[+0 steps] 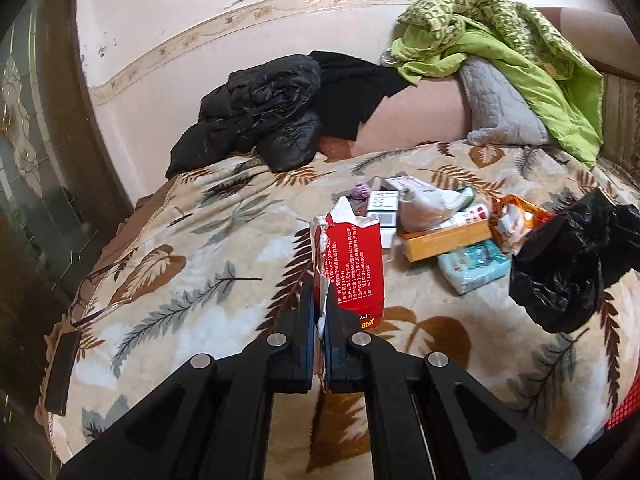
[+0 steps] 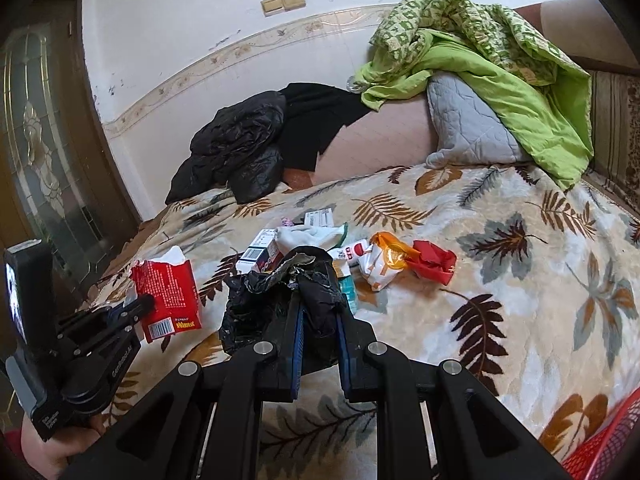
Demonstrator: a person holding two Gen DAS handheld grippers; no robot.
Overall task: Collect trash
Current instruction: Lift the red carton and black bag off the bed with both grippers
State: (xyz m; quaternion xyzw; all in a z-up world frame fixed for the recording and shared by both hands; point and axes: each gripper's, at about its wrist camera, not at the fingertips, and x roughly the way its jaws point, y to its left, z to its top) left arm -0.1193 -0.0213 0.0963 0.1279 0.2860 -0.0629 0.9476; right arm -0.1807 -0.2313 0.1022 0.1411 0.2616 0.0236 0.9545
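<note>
On the bed's leaf-print blanket (image 2: 500, 240), the left gripper (image 1: 319, 300) has its jaws pinched tight on the torn edge of a red carton (image 1: 354, 264), holding it upright above the blanket. Right gripper (image 2: 318, 312) has its jaws clamped on a crumpled black trash bag (image 2: 280, 292). Rest of the trash, an orange box (image 1: 444, 242), a wipes pack (image 1: 474, 266) and wrappers, sits piled just beyond. Black jacket (image 1: 256, 116) is heaped by the wall.

My left gripper (image 1: 319, 312) is pinched tight; my right gripper (image 2: 319, 312) is clamped too (both angled downward).
</note>
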